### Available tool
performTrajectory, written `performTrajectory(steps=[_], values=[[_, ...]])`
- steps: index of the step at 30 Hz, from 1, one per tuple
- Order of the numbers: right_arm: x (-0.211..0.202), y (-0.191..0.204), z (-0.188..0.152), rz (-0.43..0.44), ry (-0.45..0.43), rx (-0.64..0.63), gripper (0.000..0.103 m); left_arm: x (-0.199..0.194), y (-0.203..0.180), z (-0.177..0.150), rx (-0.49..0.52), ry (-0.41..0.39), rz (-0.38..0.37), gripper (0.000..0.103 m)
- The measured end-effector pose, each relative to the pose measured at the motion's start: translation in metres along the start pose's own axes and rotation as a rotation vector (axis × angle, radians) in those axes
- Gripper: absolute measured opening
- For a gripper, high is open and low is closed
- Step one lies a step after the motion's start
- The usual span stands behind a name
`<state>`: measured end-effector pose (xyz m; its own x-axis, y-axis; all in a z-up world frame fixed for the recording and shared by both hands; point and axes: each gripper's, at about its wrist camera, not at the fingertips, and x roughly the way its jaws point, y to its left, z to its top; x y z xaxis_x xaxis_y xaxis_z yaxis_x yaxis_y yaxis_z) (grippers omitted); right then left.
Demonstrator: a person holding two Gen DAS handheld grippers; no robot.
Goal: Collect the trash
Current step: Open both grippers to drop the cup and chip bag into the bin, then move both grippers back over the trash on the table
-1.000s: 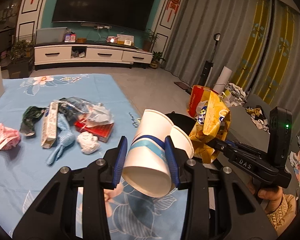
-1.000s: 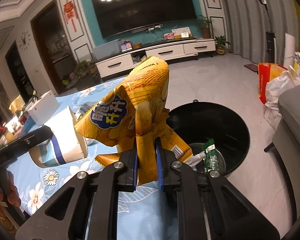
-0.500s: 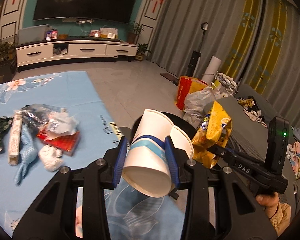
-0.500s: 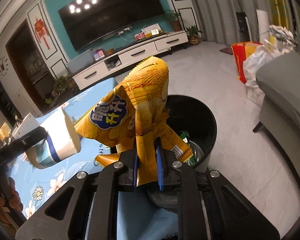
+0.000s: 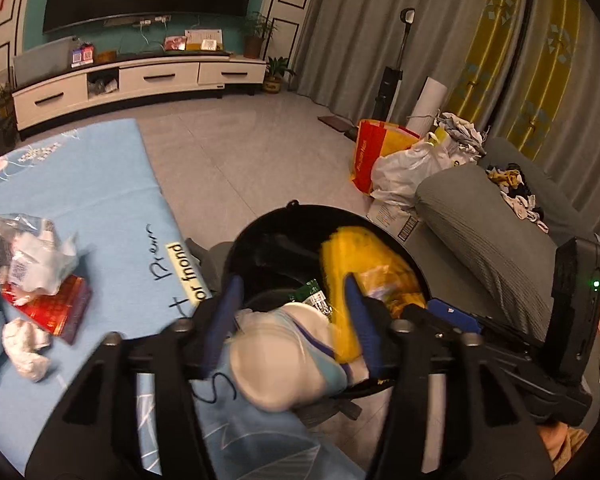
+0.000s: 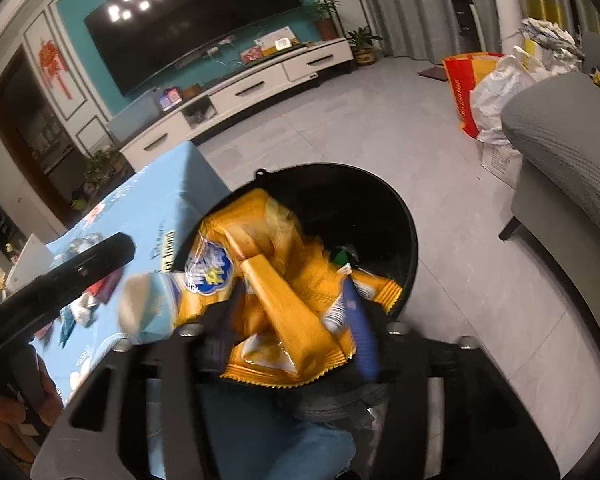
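A black round trash bin (image 5: 260,224) stands on the floor just past the table's edge. My left gripper (image 5: 292,284) hangs over its near rim, jaws opening. A white paper cup with a blue band (image 5: 276,356) lies blurred and loose between the blue pads. My right gripper (image 6: 292,292) is over the same bin (image 6: 380,184), its jaws also opening. A yellow chip bag (image 6: 284,280) sags free between the fingers, into the bin's mouth. The bag (image 5: 364,264) and the cup (image 6: 148,308) show in both views. A green wrapper lies deeper in the bin.
More trash lies on the blue floral tablecloth (image 5: 80,184) at left: a red box (image 5: 48,308), crumpled white paper (image 5: 24,344), a clear plastic bag (image 5: 24,240). A grey sofa (image 5: 480,220) and full shopping bags (image 5: 400,160) stand to the right of the bin.
Both grippers have swung from above the table to over the bin and sunk lower. Both jaws have spread. The cup and the chip bag have slipped loose and are dropping.
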<state>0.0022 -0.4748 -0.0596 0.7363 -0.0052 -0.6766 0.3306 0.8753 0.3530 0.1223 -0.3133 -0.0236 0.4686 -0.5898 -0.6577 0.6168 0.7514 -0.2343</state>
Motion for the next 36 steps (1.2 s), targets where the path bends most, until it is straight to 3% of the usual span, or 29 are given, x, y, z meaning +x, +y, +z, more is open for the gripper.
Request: performTrajectory(steps=[5,13,24,36], values=[[-0.004,-0.007,-0.002,-0.012,-0.003,0.031,0.054,-0.010,0.002,-0.008,0.029,-0.007,0.012,0.075],[-0.020,-0.001,-0.010,0.010,0.012,0.041,0.055,-0.051,0.036,-0.038,-0.060,0.027,0.062,0.083],[-0.035,0.057,-0.026,0.064,0.053,-0.075,0.056,-0.136,0.084,-0.091,-0.173,0.011,0.185,0.087],[-0.038,0.142,-0.049,0.134,0.107,-0.255,0.060,-0.221,0.178,-0.158,-0.473,-0.058,0.334,0.088]])
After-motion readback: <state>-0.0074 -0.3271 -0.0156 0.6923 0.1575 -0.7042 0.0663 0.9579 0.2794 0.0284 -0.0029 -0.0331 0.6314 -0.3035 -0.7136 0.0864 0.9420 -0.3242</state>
